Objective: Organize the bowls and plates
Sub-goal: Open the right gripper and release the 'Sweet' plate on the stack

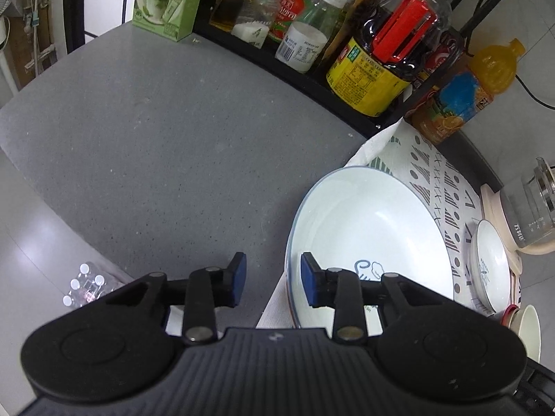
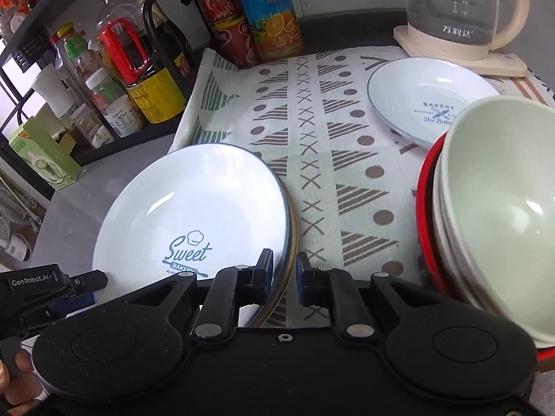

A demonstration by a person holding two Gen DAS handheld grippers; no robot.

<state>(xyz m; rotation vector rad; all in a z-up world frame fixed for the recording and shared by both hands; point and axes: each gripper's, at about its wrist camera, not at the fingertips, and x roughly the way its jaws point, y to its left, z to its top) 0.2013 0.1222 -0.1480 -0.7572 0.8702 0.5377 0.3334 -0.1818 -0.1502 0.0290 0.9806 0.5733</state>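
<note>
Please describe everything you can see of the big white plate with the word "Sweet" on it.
The big white plate is deep, glossy, ceramic-looking, with a thin dark-blue rim. Inside it has a blue print: a chef hat, "Sweet" and "BAKERY". It seems to lie on another, brown-rimmed plate, half on the patterned cloth, half over the grey counter. The right gripper pinches its near right edge; the left gripper straddles its left edge, jaws not closed on it.

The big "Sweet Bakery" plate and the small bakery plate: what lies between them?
Only bare patterned cloth lies between the big plate and the small plate; the right wrist view shows it.
</note>
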